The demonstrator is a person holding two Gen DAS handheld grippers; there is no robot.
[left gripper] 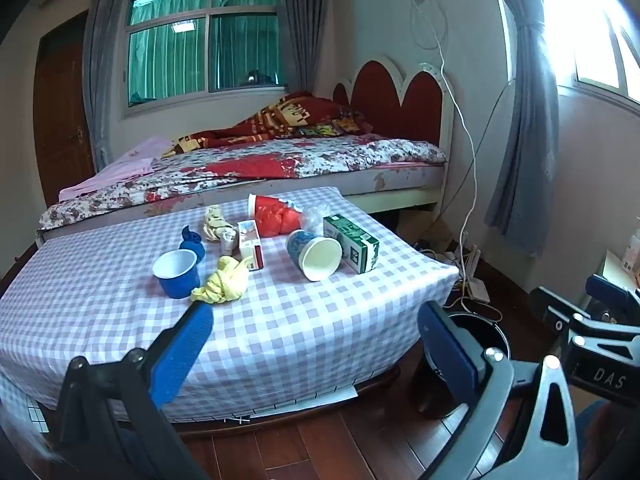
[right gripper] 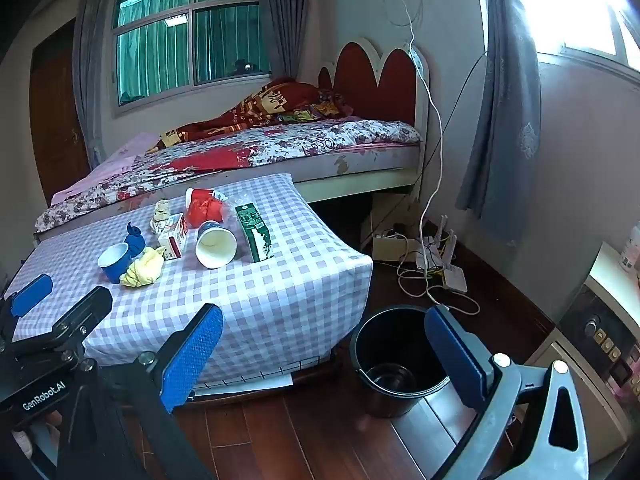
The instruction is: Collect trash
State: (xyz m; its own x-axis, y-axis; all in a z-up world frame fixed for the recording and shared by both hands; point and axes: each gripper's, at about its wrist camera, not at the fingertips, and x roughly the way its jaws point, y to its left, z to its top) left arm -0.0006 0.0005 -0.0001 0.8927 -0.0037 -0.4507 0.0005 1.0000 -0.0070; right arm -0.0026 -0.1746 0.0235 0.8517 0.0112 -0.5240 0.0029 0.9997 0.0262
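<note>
Trash lies on a checked-cloth table (left gripper: 280, 332) (right gripper: 280, 292): an upright blue cup (left gripper: 176, 272) (right gripper: 114, 260), a crumpled yellow cloth (left gripper: 224, 282) (right gripper: 144, 272), a tipped paper cup (left gripper: 318, 254) (right gripper: 214, 242), a green carton (left gripper: 352, 242) (right gripper: 254, 226), a red-white carton (left gripper: 252, 244) (right gripper: 174, 238) and a red cup (left gripper: 272, 214) (right gripper: 202, 204). A black bin (right gripper: 400, 360) (left gripper: 480, 336) stands on the floor right of the table. My left gripper (left gripper: 316, 344) is open and empty before the table's front edge. My right gripper (right gripper: 324, 352) is open and empty, near the bin.
A bed (left gripper: 260, 164) stands behind the table. Cables and a router (right gripper: 436, 264) lie on the wooden floor by the right wall. A white appliance (right gripper: 600, 332) stands at the far right. A crumpled blue item (left gripper: 192, 240) and clear plastic (left gripper: 316, 214) also lie on the table.
</note>
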